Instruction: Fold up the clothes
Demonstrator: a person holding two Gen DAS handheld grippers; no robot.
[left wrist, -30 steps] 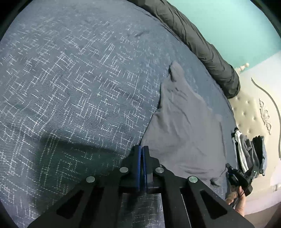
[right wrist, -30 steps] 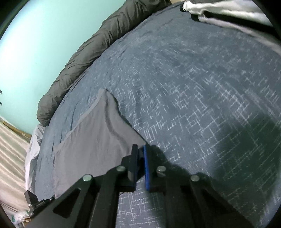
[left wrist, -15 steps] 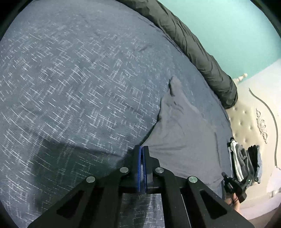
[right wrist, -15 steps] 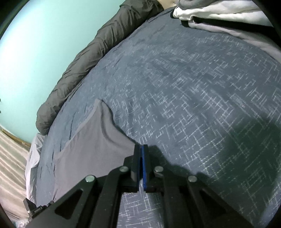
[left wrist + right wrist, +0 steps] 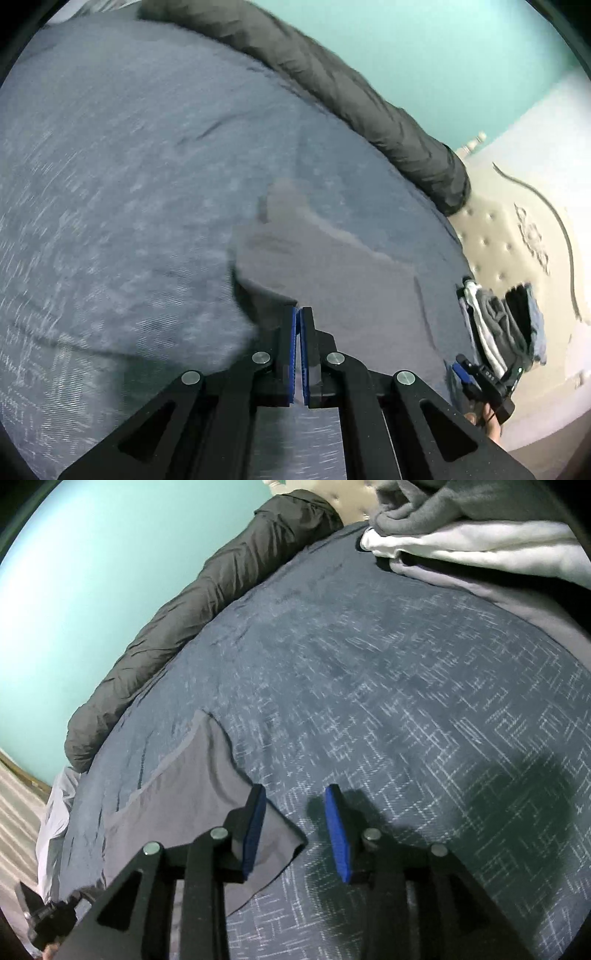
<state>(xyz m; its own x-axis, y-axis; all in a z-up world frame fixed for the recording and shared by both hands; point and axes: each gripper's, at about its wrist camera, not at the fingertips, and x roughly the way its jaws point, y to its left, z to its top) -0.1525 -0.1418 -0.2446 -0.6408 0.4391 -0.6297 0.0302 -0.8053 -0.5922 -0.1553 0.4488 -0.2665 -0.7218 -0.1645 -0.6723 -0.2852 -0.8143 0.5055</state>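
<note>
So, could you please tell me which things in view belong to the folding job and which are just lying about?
Part of the job:
- grey garment, flat on the bedspread
- left claw, shut on its edge
- right claw, jaws just opened, corner lying between them
- pile of clothes

Just lying about:
- dark rolled quilt
- tufted headboard

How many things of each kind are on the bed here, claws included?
Loose grey garment: 1
Clothes pile: 1
Rolled dark quilt: 1
Claws: 2 (left claw shut on the garment, right claw open)
Total: 5
</note>
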